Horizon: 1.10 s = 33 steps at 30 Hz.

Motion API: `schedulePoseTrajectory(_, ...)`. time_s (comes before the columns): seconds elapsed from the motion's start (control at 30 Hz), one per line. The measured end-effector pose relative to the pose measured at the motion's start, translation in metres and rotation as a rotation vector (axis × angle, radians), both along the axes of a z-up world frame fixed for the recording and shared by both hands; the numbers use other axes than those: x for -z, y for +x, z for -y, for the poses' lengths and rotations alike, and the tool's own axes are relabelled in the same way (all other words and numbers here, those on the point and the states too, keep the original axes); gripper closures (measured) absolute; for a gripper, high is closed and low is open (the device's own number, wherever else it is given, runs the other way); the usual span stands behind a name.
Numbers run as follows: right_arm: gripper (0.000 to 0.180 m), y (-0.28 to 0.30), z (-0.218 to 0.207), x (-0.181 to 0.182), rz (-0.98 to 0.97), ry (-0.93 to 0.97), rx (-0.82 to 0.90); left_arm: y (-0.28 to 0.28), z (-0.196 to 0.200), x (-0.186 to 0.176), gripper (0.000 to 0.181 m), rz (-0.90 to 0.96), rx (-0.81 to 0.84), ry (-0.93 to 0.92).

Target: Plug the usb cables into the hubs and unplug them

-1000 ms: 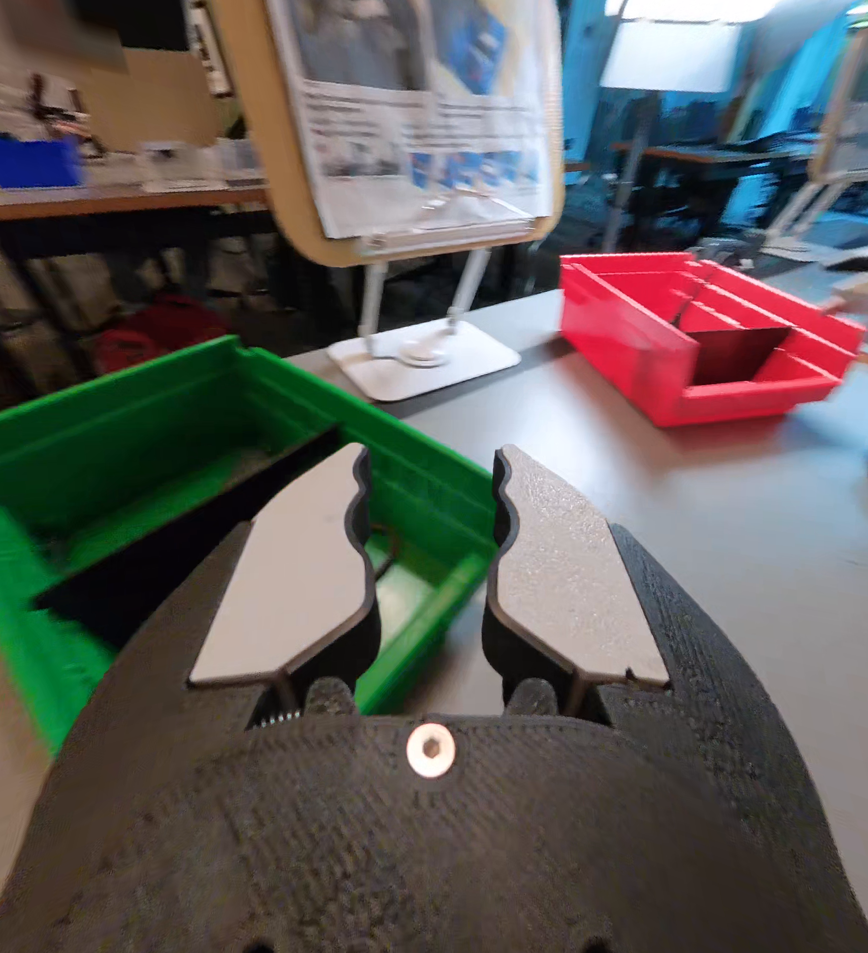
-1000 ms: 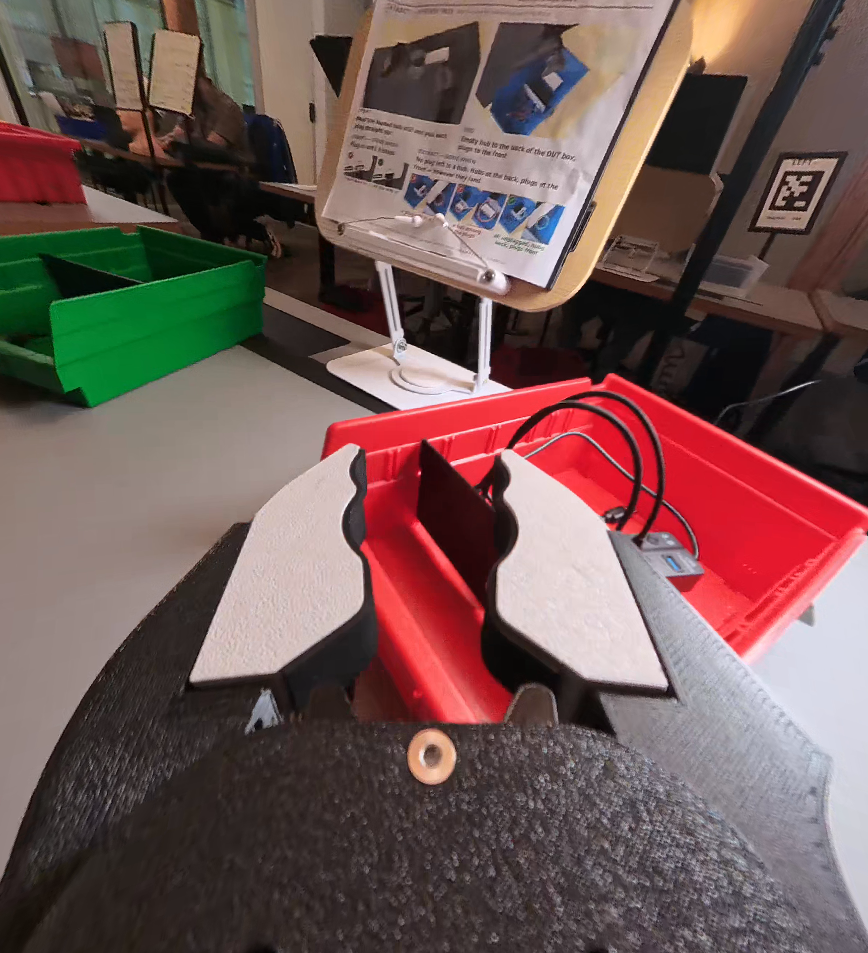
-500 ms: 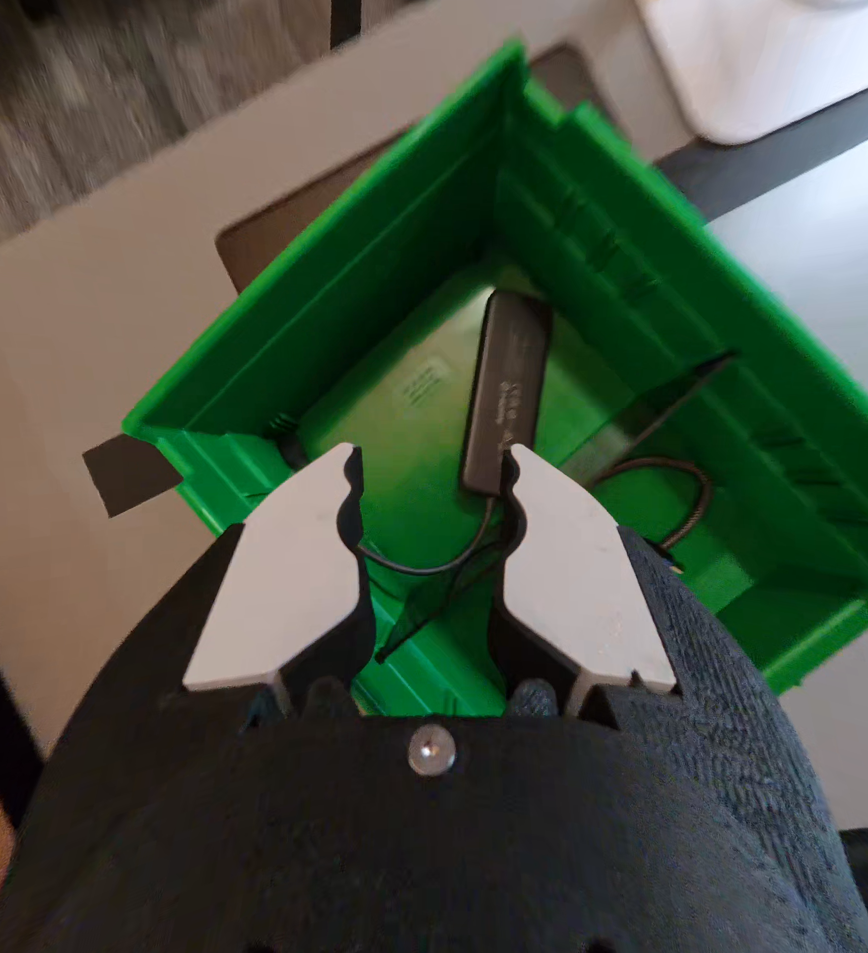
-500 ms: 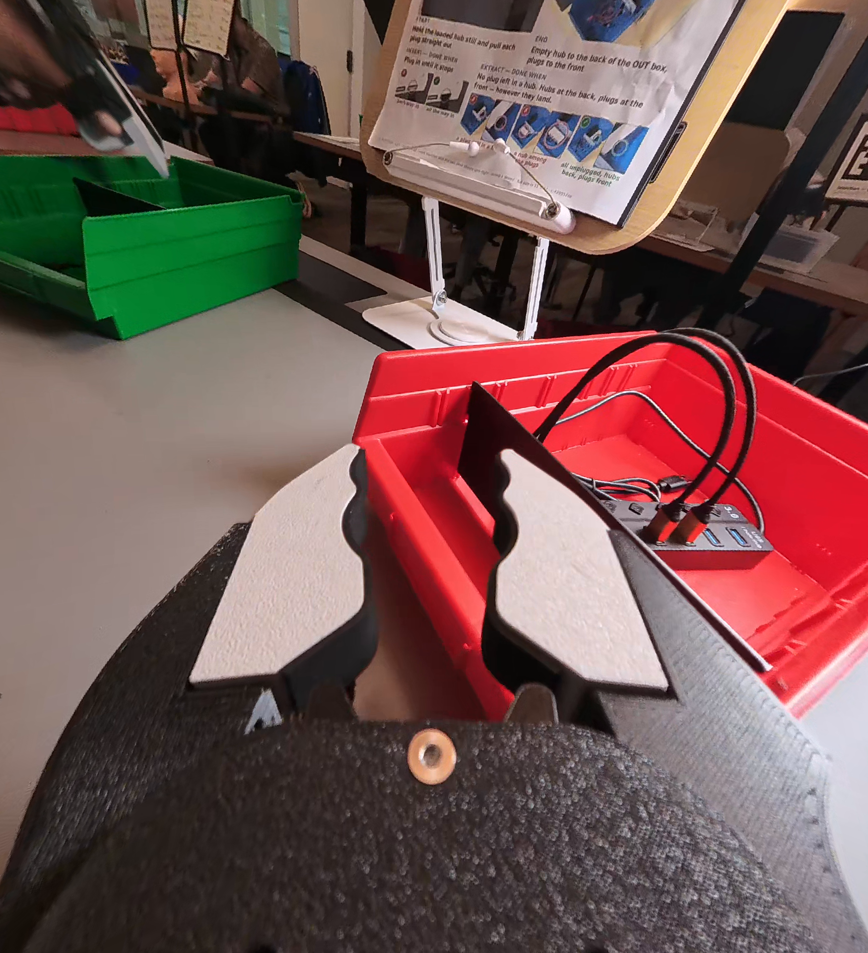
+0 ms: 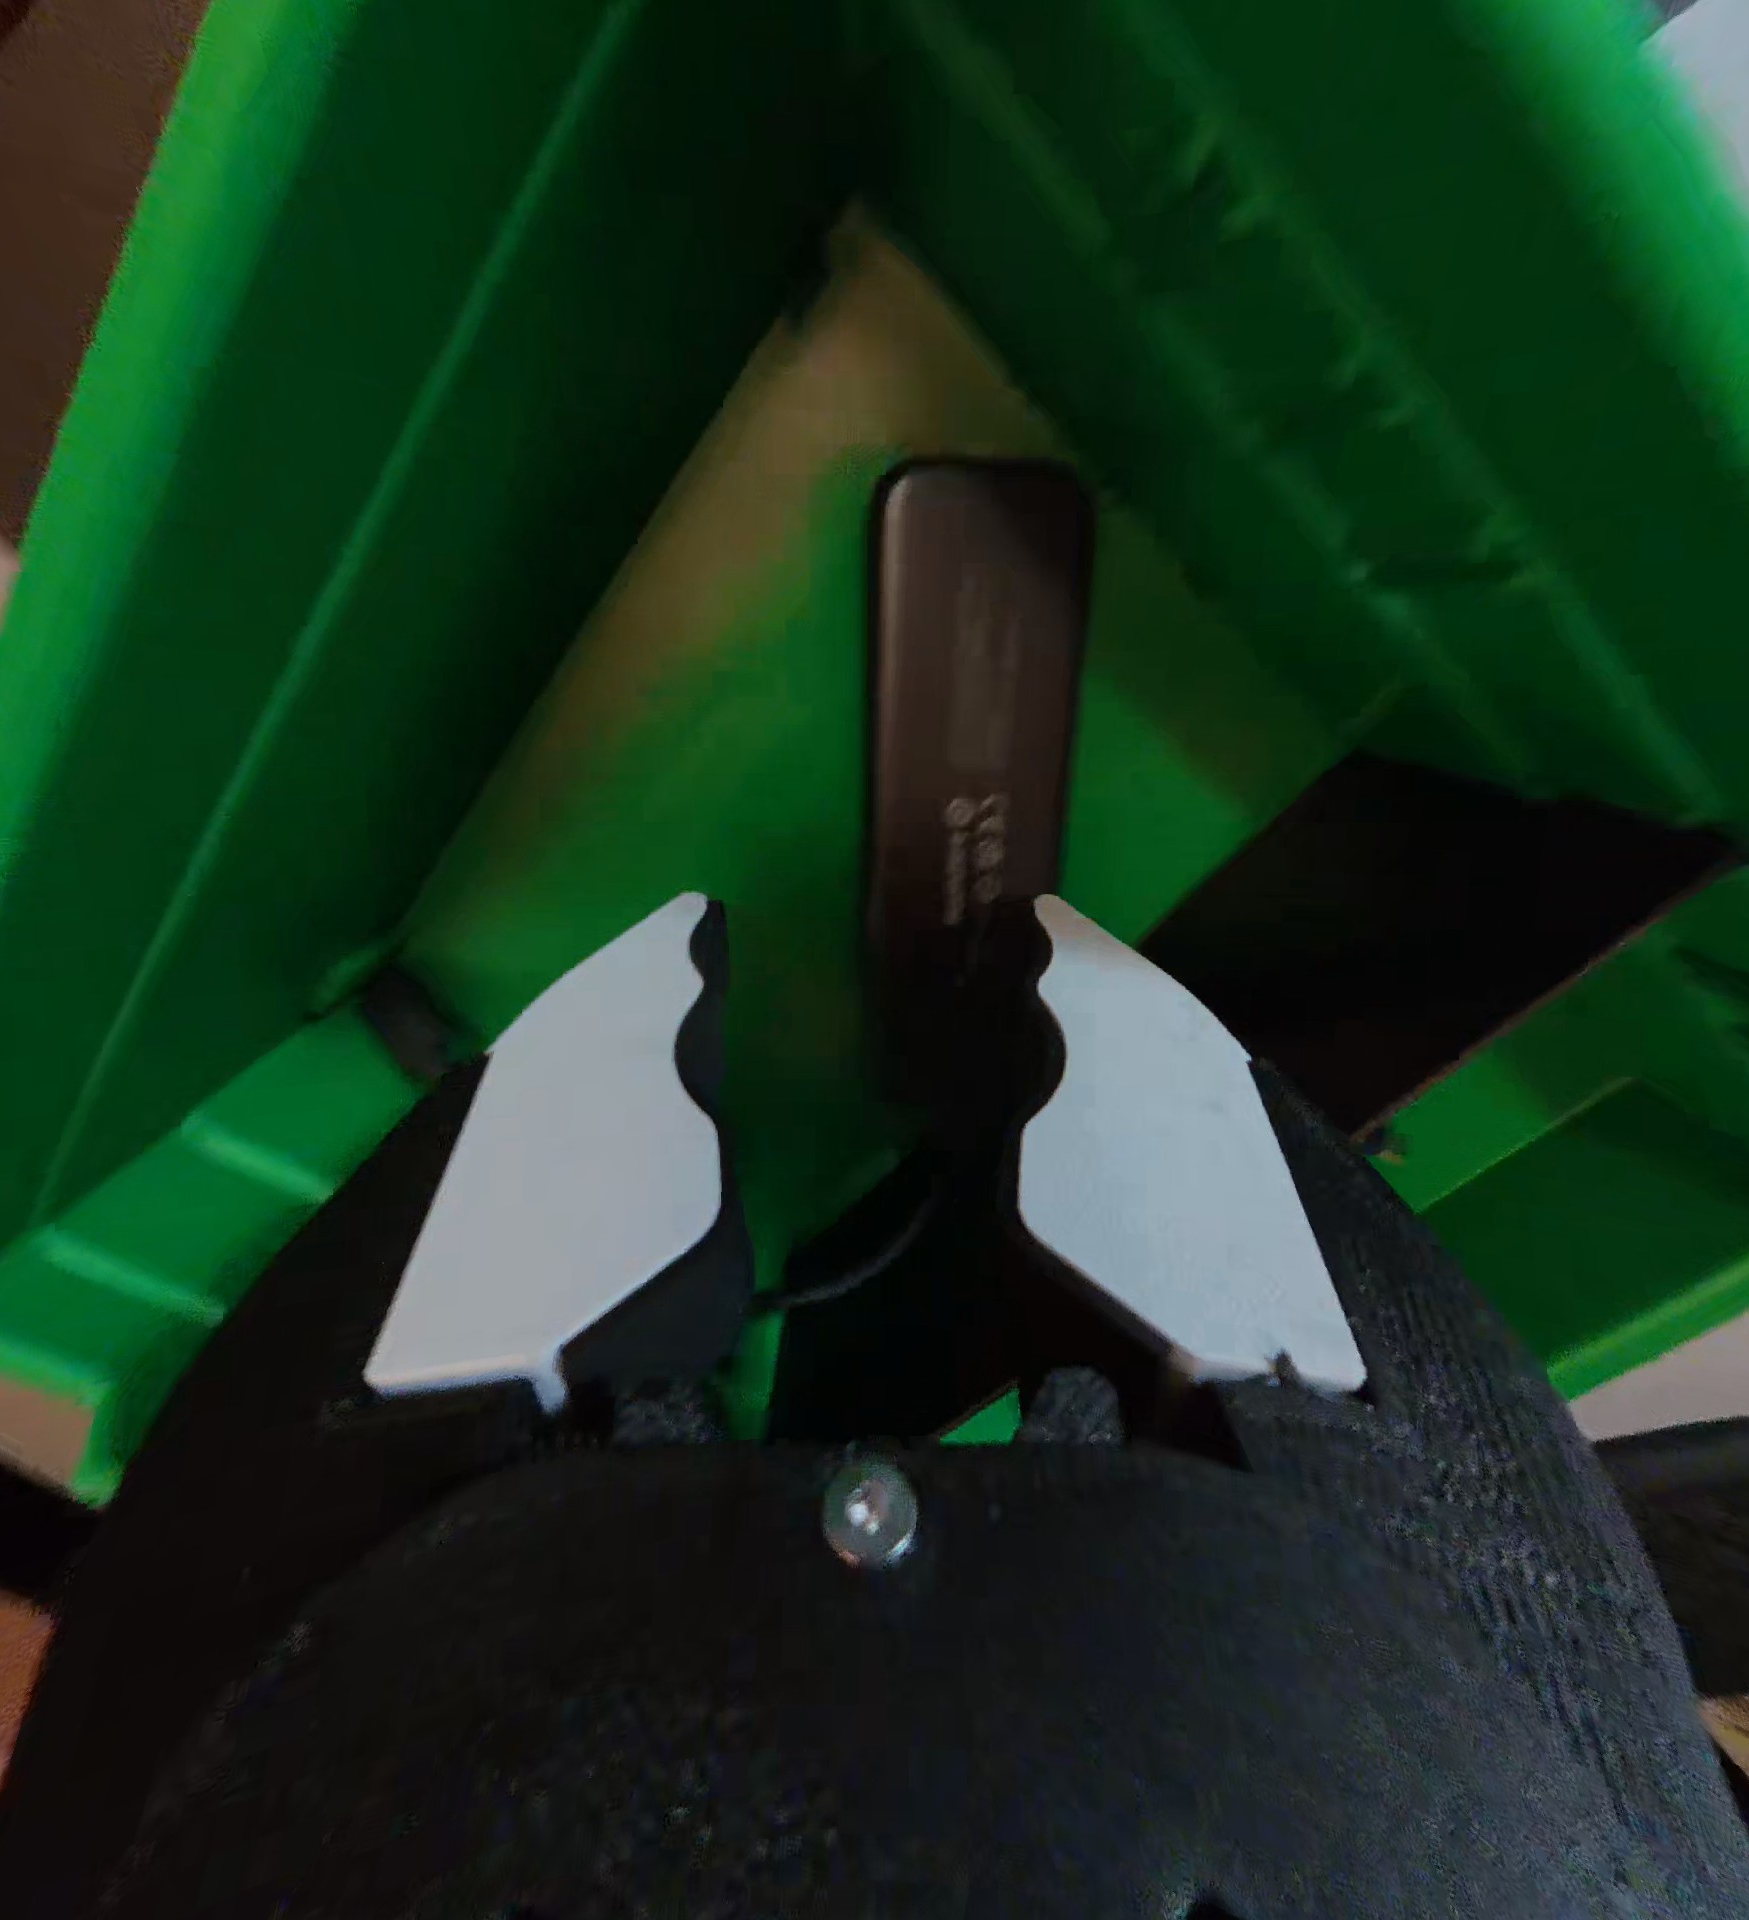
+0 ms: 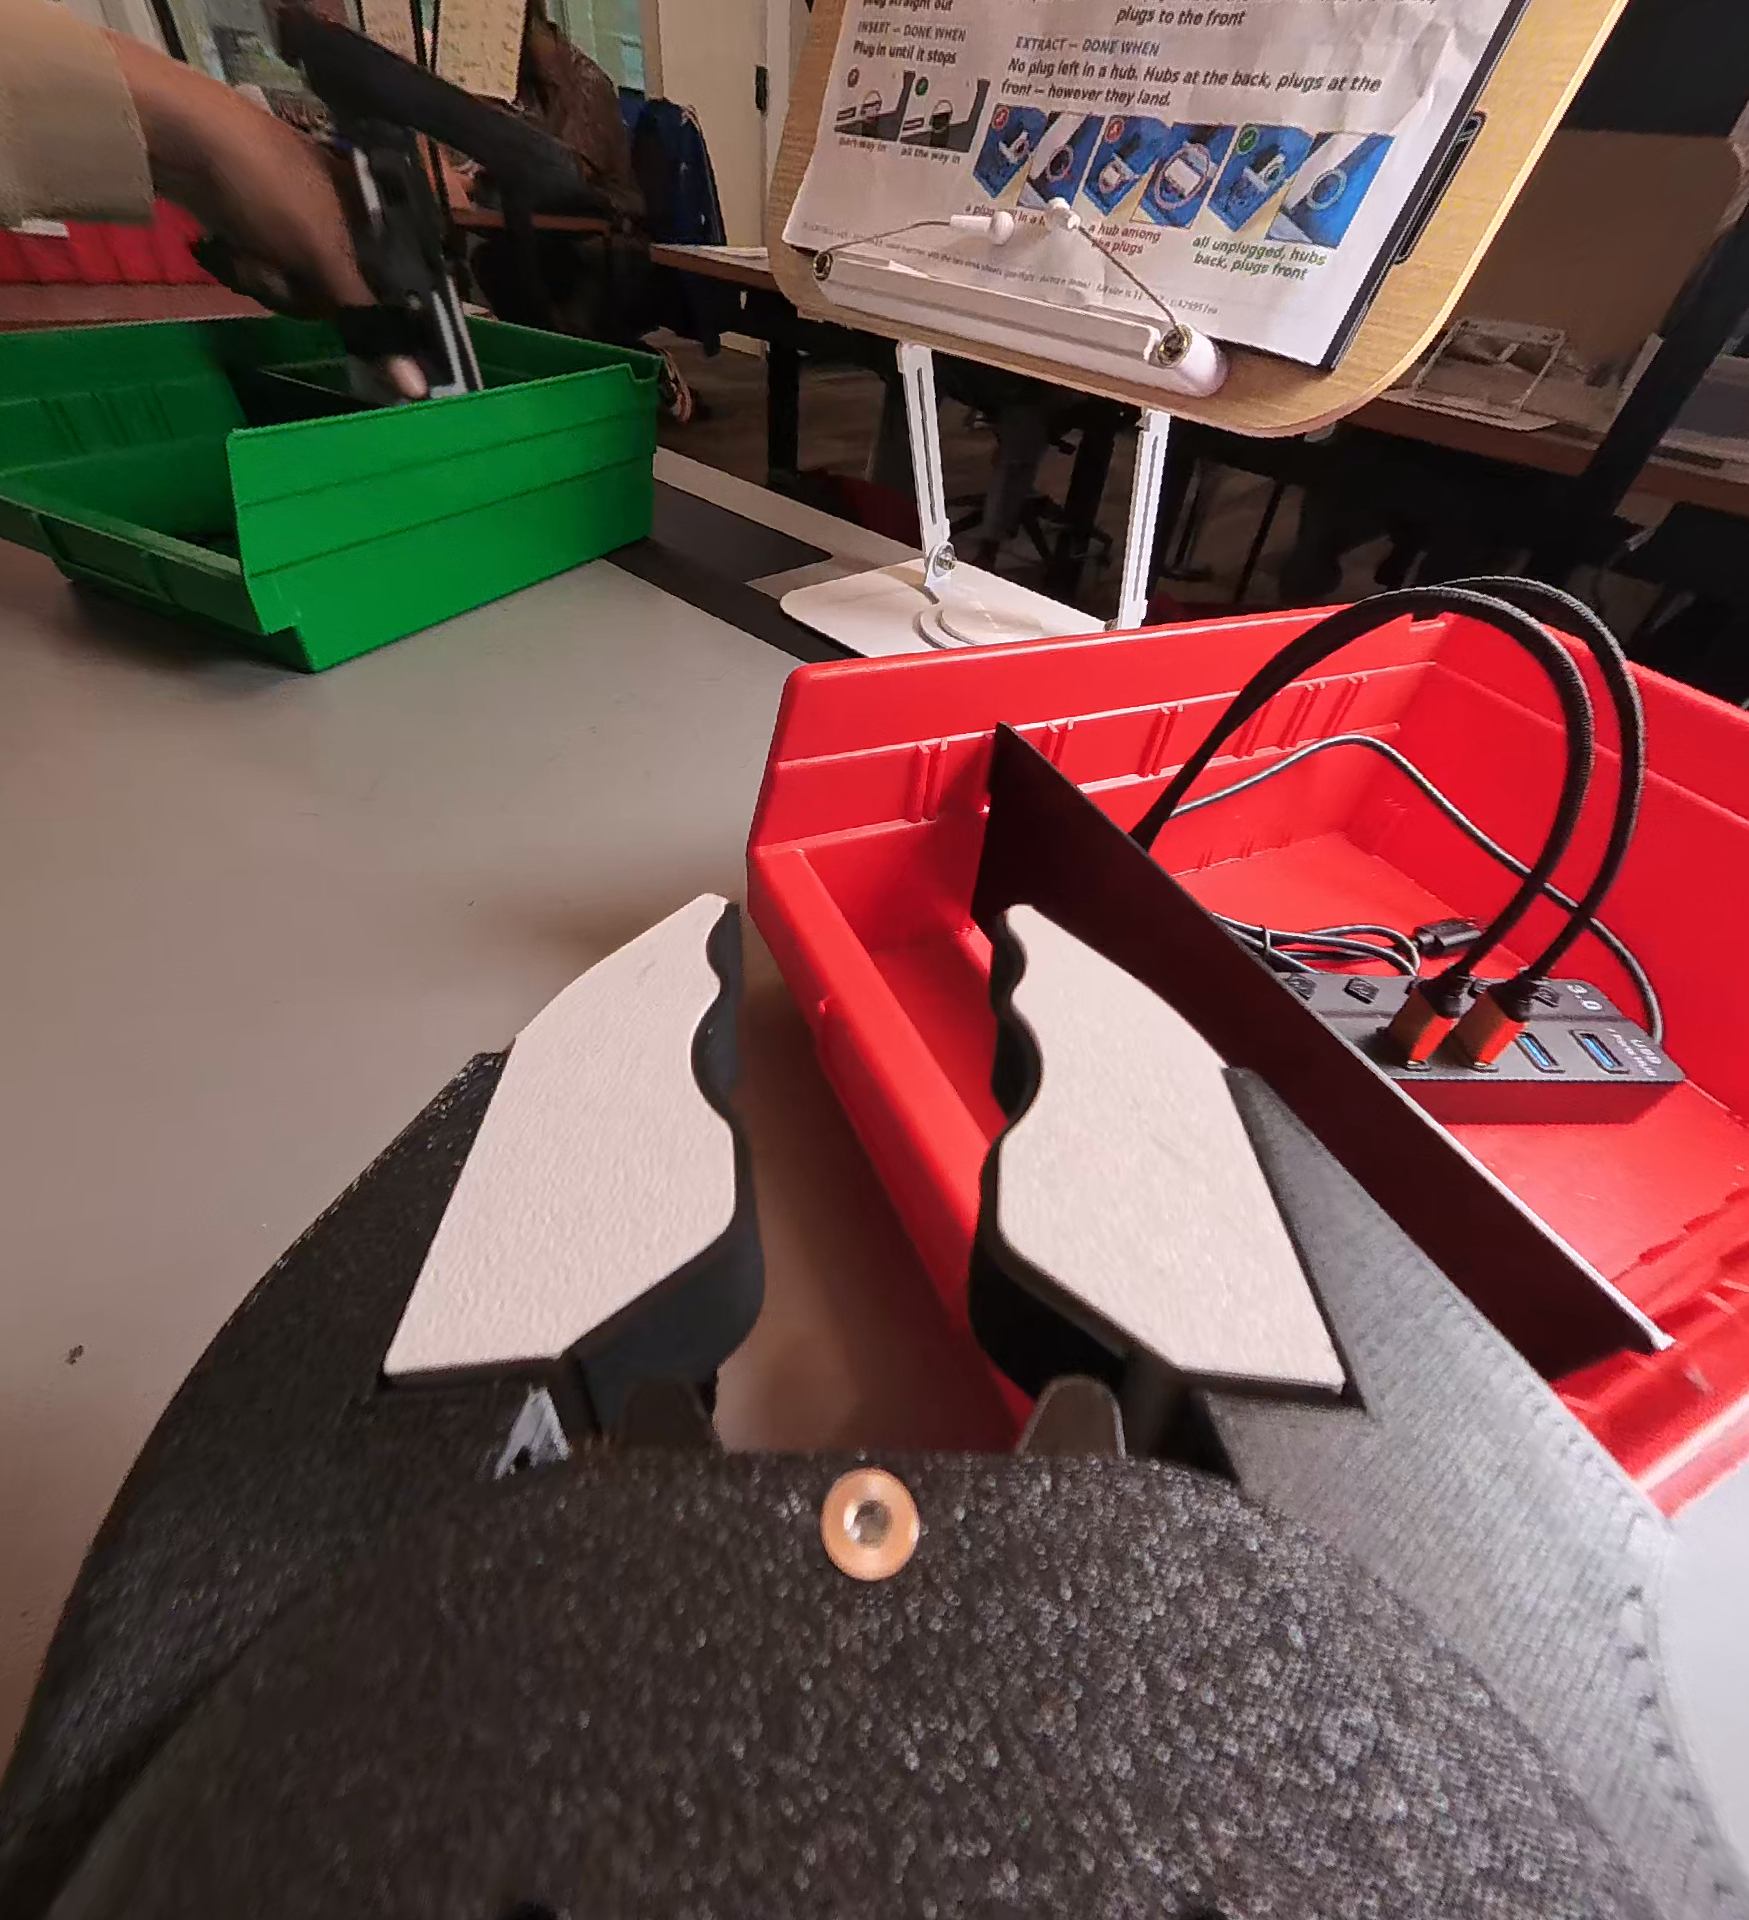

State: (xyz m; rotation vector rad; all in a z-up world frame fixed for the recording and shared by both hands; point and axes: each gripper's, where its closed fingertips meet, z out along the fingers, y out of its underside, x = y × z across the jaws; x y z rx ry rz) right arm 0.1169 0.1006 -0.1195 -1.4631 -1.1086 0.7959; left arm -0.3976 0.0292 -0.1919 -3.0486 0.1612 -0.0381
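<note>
Down inside the green bin (image 5: 350, 582), the left gripper (image 5: 870, 914) hangs with its jaws apart and empty, the slim black hub (image 5: 974, 665) lying on the bin floor just beyond and slightly right of its tips. Its thin cable (image 5: 880, 1262) trails near, under the jaws. A clean grasp would likely mean centring on the hub's near end and closing across its narrow width, clear of the black divider (image 5: 1410, 935) to the right. The right gripper (image 6: 865, 935) is likewise open and empty, at the near-left corner of the red bin (image 6: 953, 727), where a second hub (image 6: 1535, 1060) holds two orange-ended cables (image 6: 1452, 1018).
</note>
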Motion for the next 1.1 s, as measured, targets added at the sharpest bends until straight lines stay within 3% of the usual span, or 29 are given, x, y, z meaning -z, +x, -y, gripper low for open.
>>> schedulePoseTrajectory(0.03, 0.134, 0.000, 0.000, 0.000, 0.000, 0.000, -0.001, 0.005, -0.004, 0.003, 0.125, 0.024, 0.008, 0.002)
schedulePoseTrajectory(0.23, 0.135, 0.002, 0.002, -0.002, -0.006, 0.001, -0.002, 0.013, -0.012, 0.032, 0.126, 0.015, 0.058, -0.054)
schedulePoseTrajectory(0.43, 0.136, 0.002, 0.003, -0.002, -0.011, 0.001, -0.009, 0.008, -0.022, 0.019, 0.134, -0.072, 0.099, 0.025)
schedulePoseTrajectory(0.67, 0.136, 0.000, 0.009, -0.003, -0.009, 0.015, -0.024, 0.020, -0.032, -0.081, 0.135, -0.081, 0.149, 0.330)
schedulePoseTrajectory(0.87, 0.136, -0.006, 0.017, -0.007, -0.022, 0.019, -0.047, 0.088, -0.016, -0.193, 0.135, 0.071, 0.275, 0.718)
schedulePoseTrajectory(0.97, 0.135, -0.012, 0.026, -0.013, -0.046, 0.009, -0.072, 0.140, 0.007, -0.230, 0.136, 0.204, 0.377, 0.861)
schedulePoseTrajectory(1.1, 0.136, -0.030, 0.054, -0.033, -0.114, -0.006, -0.170, 0.228, 0.052, -0.256, 0.136, 0.535, 0.543, 0.972)
